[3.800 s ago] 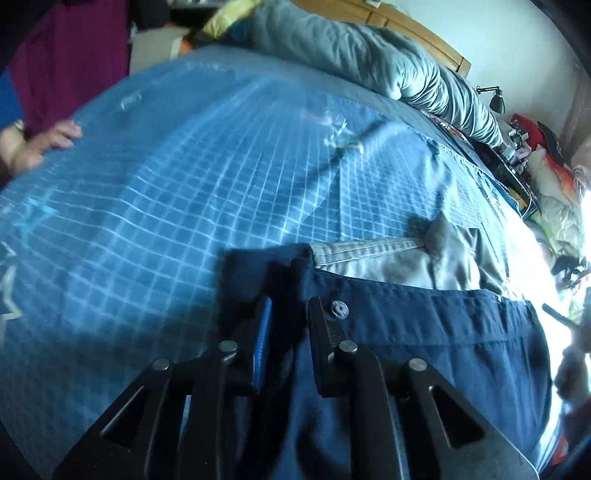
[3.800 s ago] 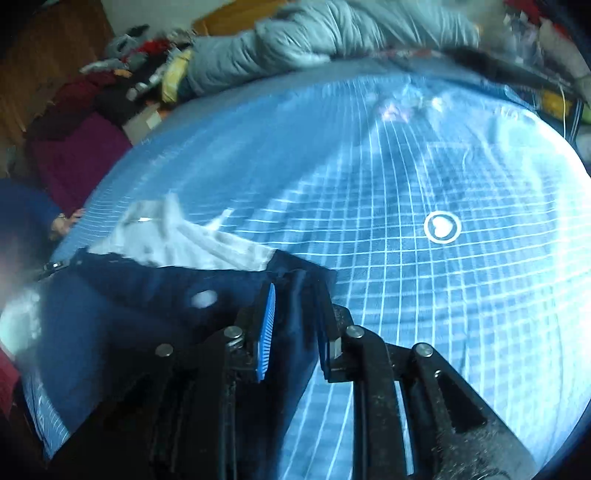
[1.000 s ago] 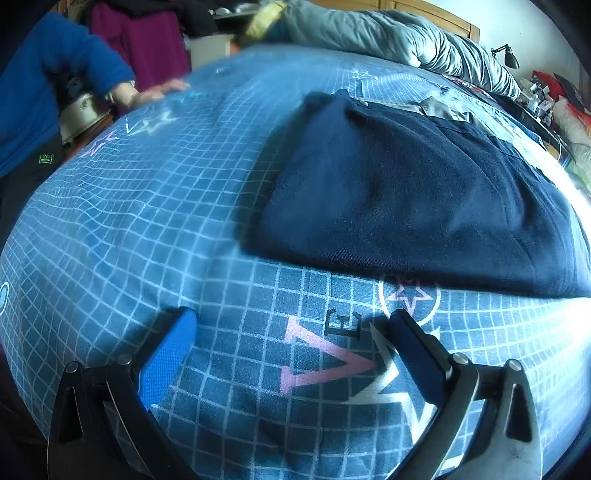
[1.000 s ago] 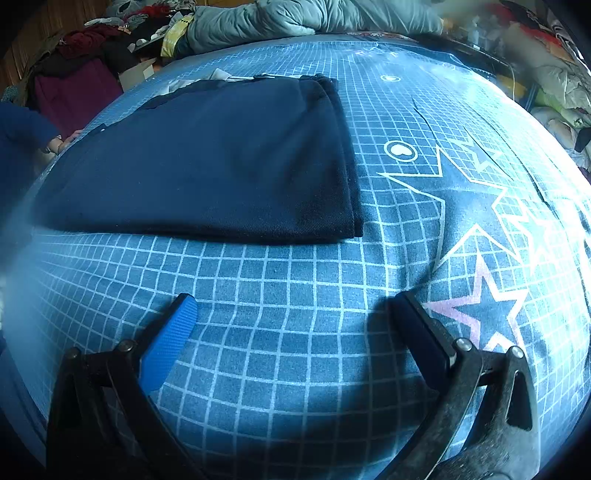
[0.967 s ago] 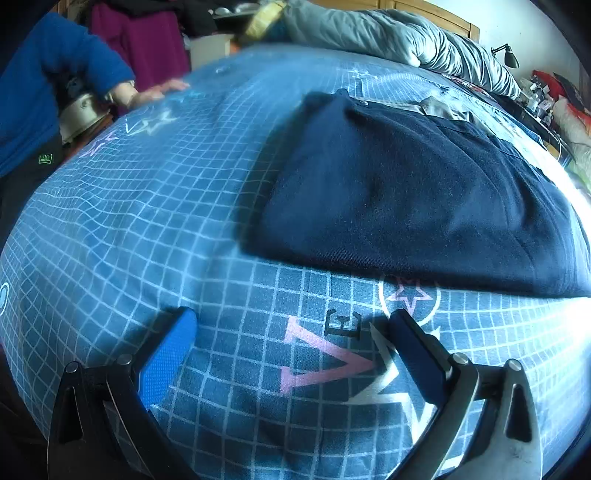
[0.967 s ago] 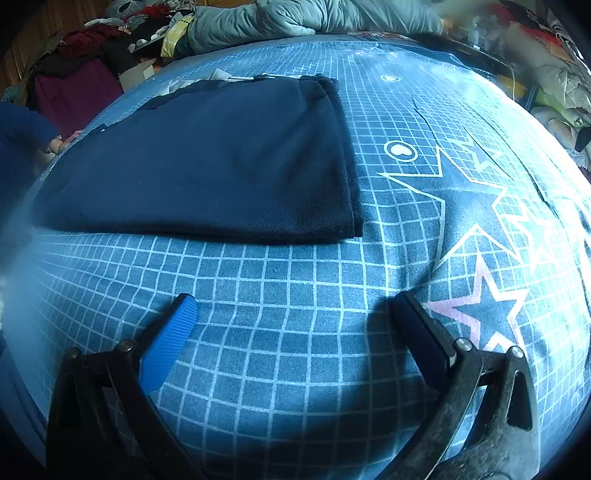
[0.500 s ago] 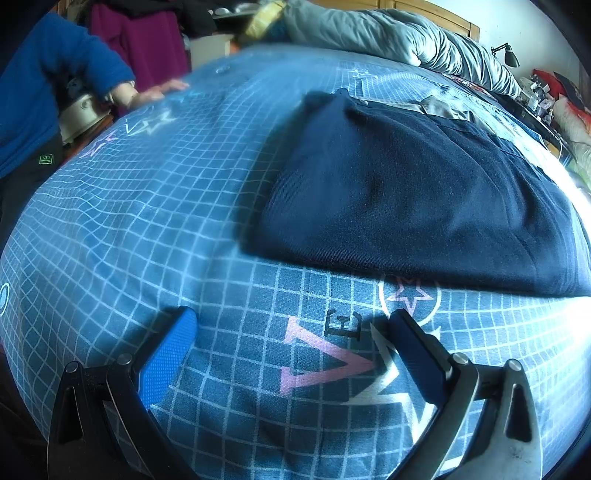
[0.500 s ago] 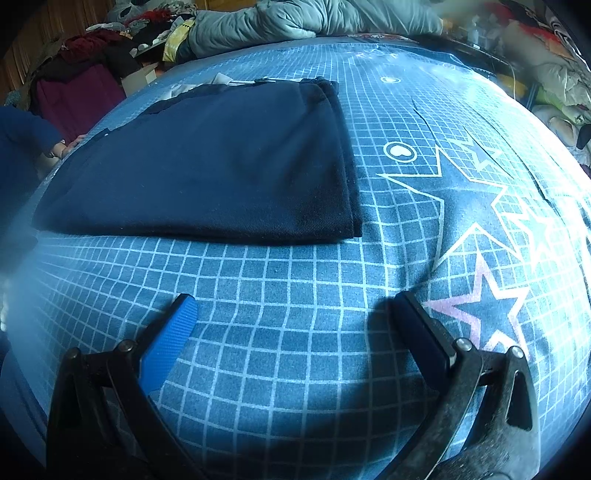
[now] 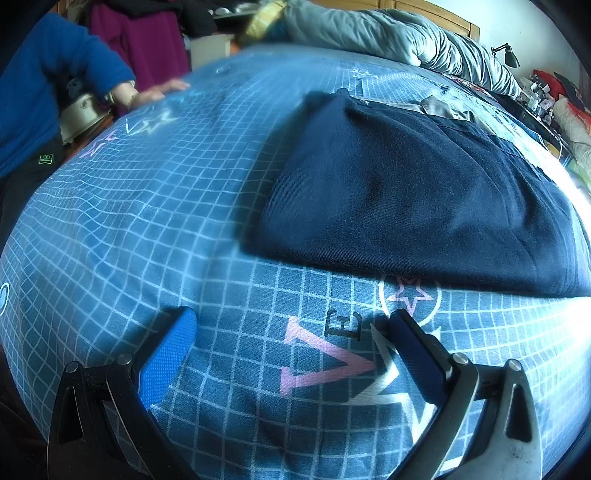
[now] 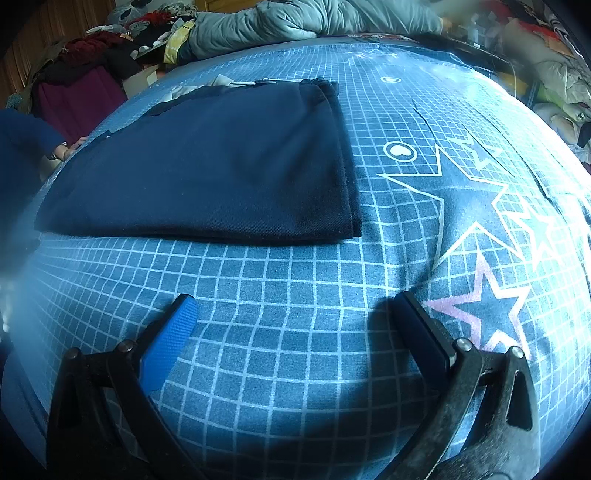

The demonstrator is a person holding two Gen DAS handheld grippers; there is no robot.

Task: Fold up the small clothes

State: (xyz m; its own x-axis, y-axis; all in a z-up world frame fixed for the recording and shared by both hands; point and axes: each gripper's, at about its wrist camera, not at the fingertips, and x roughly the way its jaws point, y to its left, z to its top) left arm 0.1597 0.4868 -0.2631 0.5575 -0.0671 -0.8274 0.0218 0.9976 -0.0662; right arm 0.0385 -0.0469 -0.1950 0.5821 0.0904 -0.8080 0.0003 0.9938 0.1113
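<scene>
A dark navy garment (image 9: 413, 192) lies folded flat on the blue grid-patterned bed cover (image 9: 166, 206), with a bit of grey lining (image 9: 439, 108) showing at its far edge. In the right wrist view the same navy garment (image 10: 218, 162) fills the upper left, its folded edge on the right. My left gripper (image 9: 291, 325) hovers open over the cover, short of the garment's near edge, holding nothing. My right gripper (image 10: 295, 306) is open too, apart from the garment's near edge, with only the cover between its fingers.
A person's blue sleeve (image 9: 48, 85) and hand (image 9: 162, 90) rest at the bed's far left edge. A grey duvet (image 9: 388, 33) is bunched at the head of the bed. Clothes and clutter (image 10: 92, 59) lie beyond the bed's left side, more items (image 10: 554, 77) at the right.
3.8 s ago both grippers were shut on the navy garment's edge; since then they let go, opened wide and pulled back. Over the last second nothing has visibly moved.
</scene>
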